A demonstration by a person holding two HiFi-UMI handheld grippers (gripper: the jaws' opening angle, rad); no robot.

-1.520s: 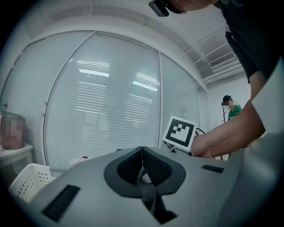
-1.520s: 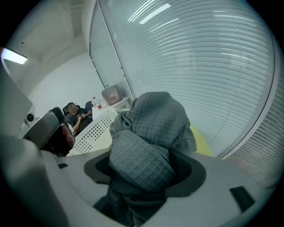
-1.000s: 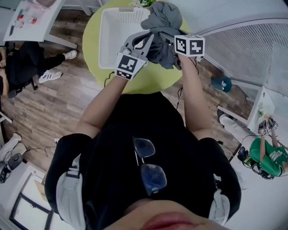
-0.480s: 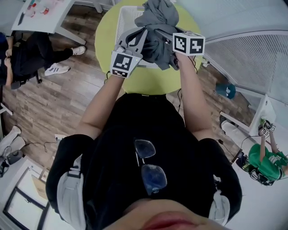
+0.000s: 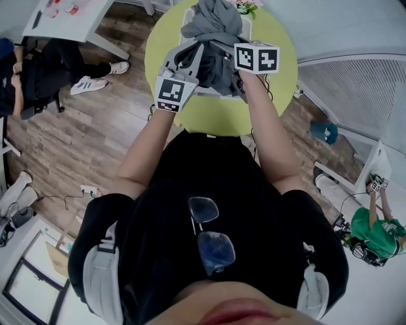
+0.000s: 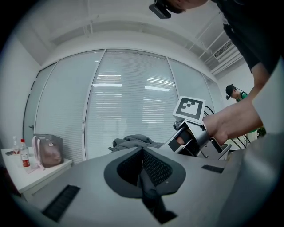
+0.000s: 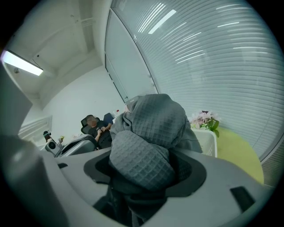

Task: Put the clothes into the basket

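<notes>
- Reaching forward with both forearms bare, the person holds the left gripper [image 5: 200,47] and the right gripper [image 5: 219,44] close together over the round yellow-green table [image 5: 279,70]. Both meet on the same load.
- Left gripper [image 6: 141,151]: jaws brought together, pinching a thin dark fold of cloth that trails down between them.
- Right gripper [image 7: 144,162]: jaws standing wide, clamped round a thick wad of grey waffle-knit cloth that fills the gap and bulges over them.
- Clothes [image 5: 216,25]: one grey bundle, held in the air by both grippers and hanging over the basket. The number of garments in it cannot be told, nor whether its lower end touches the basket.
- Basket [image 7: 206,141]: one, white, slatted, standing on the far half of the table. From the head view it is largely covered by the bundle.
- Marker cubes: two, one per gripper, the right one [image 5: 256,58] farther out than the left [image 5: 172,94].
- Flowers [image 5: 244,7]: one bunch, at the table's far edge, just beside the basket.
- Bystanders: two, a seated person [image 5: 38,70] well left of the table and a person in green [image 5: 377,228] at the right.
- Left gripper view: one pink bag [image 6: 46,150] and two bottles [image 6: 24,153] on a white desk [image 6: 44,170].
</notes>
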